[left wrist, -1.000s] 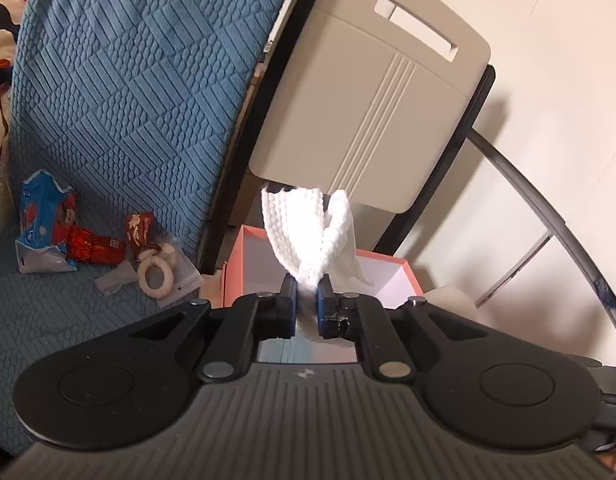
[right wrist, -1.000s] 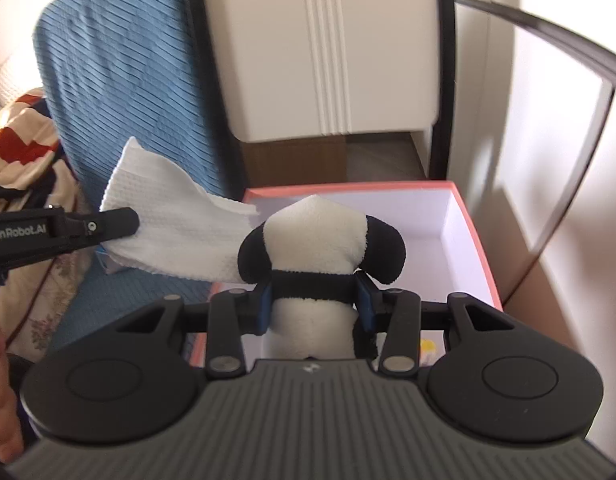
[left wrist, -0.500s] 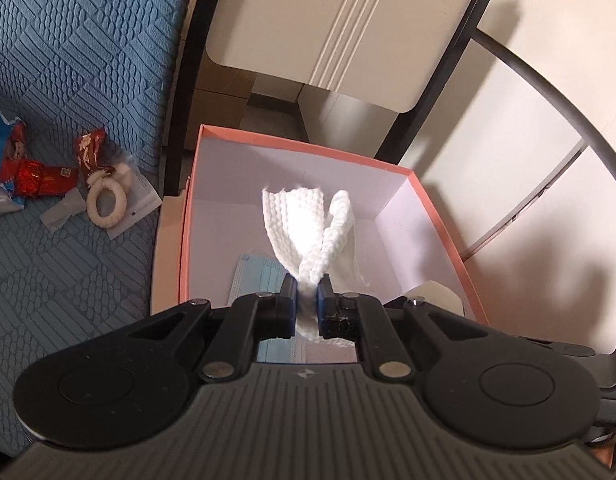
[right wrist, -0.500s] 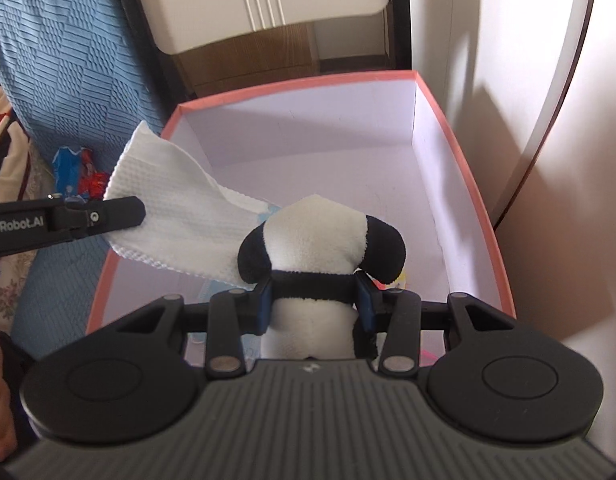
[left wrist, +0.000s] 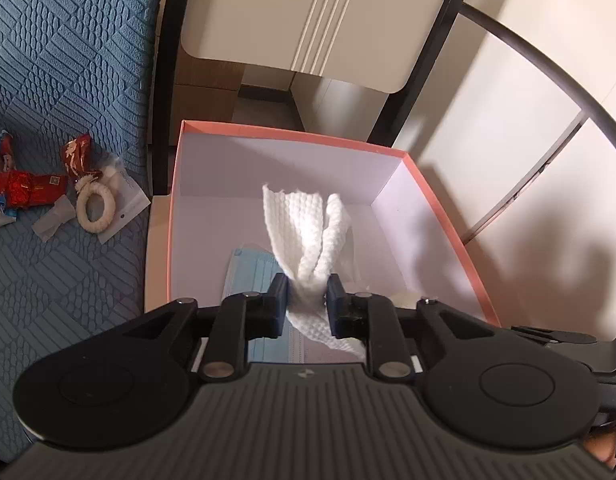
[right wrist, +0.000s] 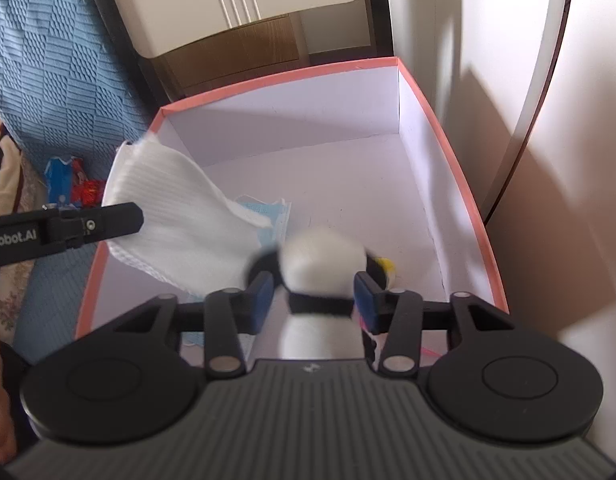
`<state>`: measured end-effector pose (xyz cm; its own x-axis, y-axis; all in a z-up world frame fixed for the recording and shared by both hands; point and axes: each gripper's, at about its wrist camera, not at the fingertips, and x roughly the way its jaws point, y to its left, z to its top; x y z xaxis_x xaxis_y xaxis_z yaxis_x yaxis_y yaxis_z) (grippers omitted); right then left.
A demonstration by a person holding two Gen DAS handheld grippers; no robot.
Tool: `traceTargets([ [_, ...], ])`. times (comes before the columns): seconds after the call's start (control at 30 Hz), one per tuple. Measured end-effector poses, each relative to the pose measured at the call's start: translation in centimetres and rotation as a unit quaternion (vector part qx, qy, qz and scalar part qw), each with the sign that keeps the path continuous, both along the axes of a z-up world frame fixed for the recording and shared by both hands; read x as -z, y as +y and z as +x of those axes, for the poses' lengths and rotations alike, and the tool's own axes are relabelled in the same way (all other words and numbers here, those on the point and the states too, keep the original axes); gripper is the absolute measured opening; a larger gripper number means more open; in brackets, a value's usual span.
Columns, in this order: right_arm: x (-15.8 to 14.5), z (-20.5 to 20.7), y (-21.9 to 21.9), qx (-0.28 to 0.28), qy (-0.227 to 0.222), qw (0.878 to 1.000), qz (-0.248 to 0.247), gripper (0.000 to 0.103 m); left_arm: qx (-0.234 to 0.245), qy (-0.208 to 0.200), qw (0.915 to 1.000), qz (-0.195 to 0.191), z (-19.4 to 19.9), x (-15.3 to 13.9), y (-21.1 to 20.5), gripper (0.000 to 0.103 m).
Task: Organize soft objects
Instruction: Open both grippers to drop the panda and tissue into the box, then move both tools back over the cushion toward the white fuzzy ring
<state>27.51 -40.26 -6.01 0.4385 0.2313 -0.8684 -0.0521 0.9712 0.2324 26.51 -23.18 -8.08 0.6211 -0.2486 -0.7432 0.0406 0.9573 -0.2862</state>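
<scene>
Both hands over pink box (left wrist: 440, 216) so drops land inside. My left gripper (left wrist: 307, 300): jaws opening, white cloth (left wrist: 308, 232) between them, slack, above blue mask (left wrist: 252, 276). My right gripper (right wrist: 314, 296): jaws opening, panda toy (right wrist: 322, 264) slipping free, blurred, low in box.

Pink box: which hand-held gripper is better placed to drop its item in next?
Probably the right hand-held gripper: its jaws are opening around the panda plush, low above the pink box floor. The white cloth is also being released.
</scene>
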Motion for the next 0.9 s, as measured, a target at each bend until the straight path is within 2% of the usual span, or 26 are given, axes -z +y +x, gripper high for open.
traceTargets([
  [0.07, -0.7, -0.2, -0.1, 0.004, -0.006, 1.0, 0.0, 0.059, 0.0, -0.007, 1.0, -0.003, -0.2, -0.6, 0.0, 0.04],
  [0.2, -2.6, -0.6, -0.2, 0.019, -0.024, 1.0, 0.001, 0.059, 0.004, -0.032, 0.9995, 0.008, -1.0, -2.6, 0.0, 0.041],
  [0.43, -6.9, -1.8, 1.1, 0.019, -0.071, 0.997, -0.001, 0.059, 0.0, -0.076, 0.997, -0.007, -2.8, -6.9, 1.9, 0.042],
  [0.6, -10.0, -2.9, 2.6, 0.009, -0.105, 0.994, -0.003, 0.059, -0.01, -0.114, 0.9932, -0.023, -4.5, -10.1, 4.1, 0.048],
  [0.9, -12.8, -4.5, 5.6, -0.012, -0.137, 0.991, 0.0, 0.059, -0.024, -0.155, 0.9874, -0.017, -7.7, -13.5, 7.2, 0.053],
])
